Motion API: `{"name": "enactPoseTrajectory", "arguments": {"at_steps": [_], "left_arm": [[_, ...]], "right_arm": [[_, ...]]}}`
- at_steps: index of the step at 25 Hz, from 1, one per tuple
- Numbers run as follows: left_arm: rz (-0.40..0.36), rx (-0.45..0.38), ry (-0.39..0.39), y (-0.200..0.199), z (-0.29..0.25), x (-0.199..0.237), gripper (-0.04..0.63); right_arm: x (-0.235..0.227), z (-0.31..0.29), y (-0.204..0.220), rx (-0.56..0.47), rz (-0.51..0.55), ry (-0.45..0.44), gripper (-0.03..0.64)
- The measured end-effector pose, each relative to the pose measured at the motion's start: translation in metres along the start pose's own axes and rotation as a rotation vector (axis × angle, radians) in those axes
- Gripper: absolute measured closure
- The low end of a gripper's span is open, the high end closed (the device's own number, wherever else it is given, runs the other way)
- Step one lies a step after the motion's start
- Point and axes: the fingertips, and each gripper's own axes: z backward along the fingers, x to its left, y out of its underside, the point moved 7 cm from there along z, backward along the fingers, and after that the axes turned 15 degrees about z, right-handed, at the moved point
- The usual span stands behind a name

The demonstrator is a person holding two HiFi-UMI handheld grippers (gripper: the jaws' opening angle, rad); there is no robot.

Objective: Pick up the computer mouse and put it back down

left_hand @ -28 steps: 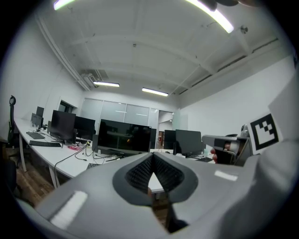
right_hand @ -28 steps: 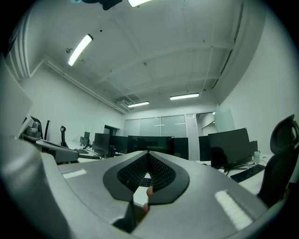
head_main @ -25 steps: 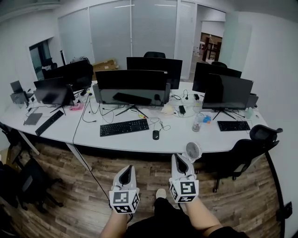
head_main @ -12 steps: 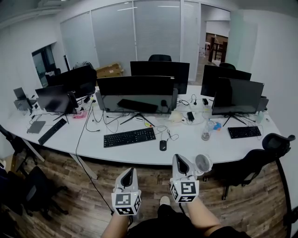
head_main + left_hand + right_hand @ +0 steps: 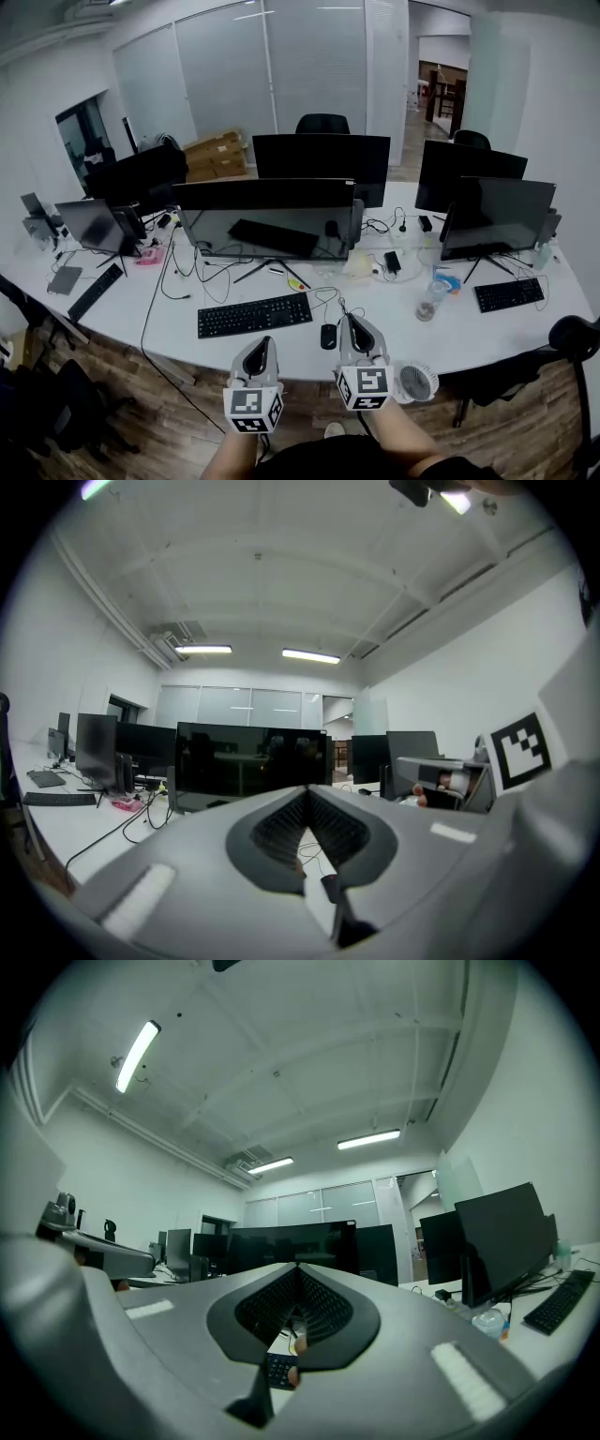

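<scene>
A black computer mouse lies on the white desk near its front edge, just right of a black keyboard. My right gripper is held level with its tip over the desk edge, right beside the mouse; its jaws are shut and empty. My left gripper is at the desk's front edge below the keyboard, also shut with nothing in it. In the left gripper view the left gripper has its jaws meeting at the tip. The right gripper looks the same in its own view.
A wide monitor stands behind the keyboard, with more monitors around it. A small white fan sits at the desk edge right of my right gripper. A clear bottle, loose cables and office chairs are nearby.
Both grippers have moved forward from over the wooden floor up to the desk's front edge. The desk and mouse now sit much closer. Both stayed shut.
</scene>
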Motion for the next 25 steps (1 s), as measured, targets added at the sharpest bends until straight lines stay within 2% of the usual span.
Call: {"name": "enactPoseTrajectory", "arguments": {"at_steps": [8,14,19,25], "left_arm": [[0.021,0.062,-0.006,0.009,-0.075,0.018,0.546],[0.008,0.097,0.040,0.006,-0.113,0.037,0.546],[-0.003,0.114,0.086,0.003,-0.133,0.056,0.546],[0.009,0.129,0.098,0.001,-0.143,0.079,0.546]], "right_arm": [[-0.016,-0.065,0.033,0.066,-0.001,-0.015,0.620],[-0.013,-0.092,0.044,0.080,-0.001,0.053,0.613],[-0.002,-0.115,0.070,0.170,-0.015,0.087,0.485],[0.024,-0.133,0.135,0.370,-0.029,0.062,0.410]]}}
